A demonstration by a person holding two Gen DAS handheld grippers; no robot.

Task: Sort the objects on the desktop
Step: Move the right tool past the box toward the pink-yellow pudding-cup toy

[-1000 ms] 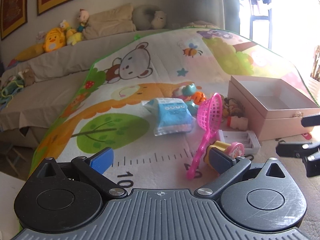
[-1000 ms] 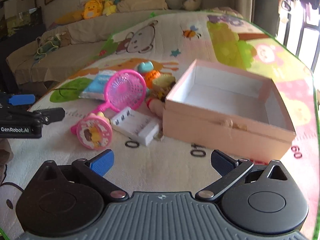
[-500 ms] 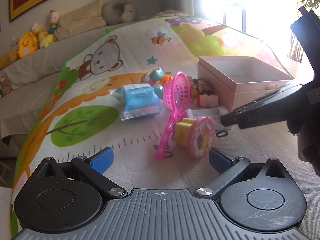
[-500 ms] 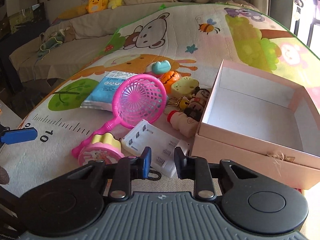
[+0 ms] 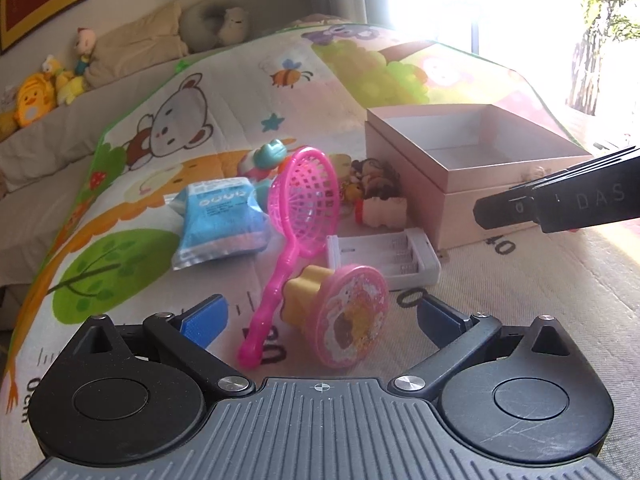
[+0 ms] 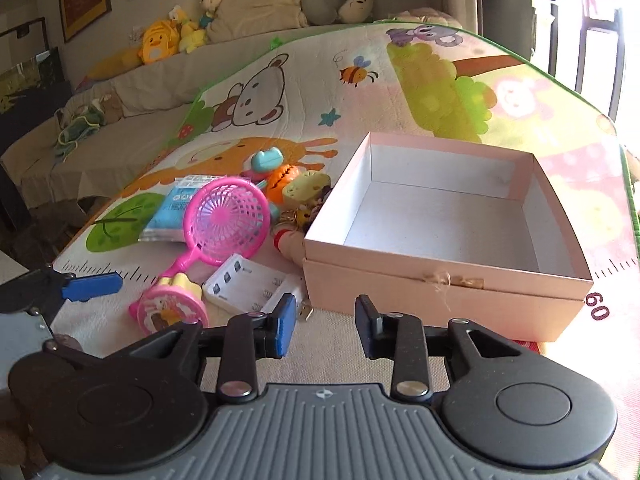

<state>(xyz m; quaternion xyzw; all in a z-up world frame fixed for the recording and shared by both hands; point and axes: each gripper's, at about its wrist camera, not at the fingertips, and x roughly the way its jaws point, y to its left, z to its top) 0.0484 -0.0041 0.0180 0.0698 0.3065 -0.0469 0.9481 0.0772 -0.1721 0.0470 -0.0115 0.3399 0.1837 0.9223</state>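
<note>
A pink-and-yellow round toy (image 5: 340, 320) lies on the play mat just ahead of my open, empty left gripper (image 5: 320, 320); it also shows in the right wrist view (image 6: 170, 308). A pink toy net (image 5: 298, 216), a blue packet (image 5: 218, 220) and a white battery holder (image 5: 382, 256) lie behind it. An open, empty pink box (image 6: 448, 232) stands to the right. My right gripper (image 6: 326, 326) is partly open and empty, above the mat in front of the box.
Small toys (image 6: 296, 188) are heaped left of the box. The right gripper's body (image 5: 560, 204) reaches in from the right in the left wrist view. A sofa with plush toys (image 6: 160, 40) runs along the back wall.
My left gripper has moved closer to the round toy. My right gripper shut to a narrow gap, then opened partway and rose.
</note>
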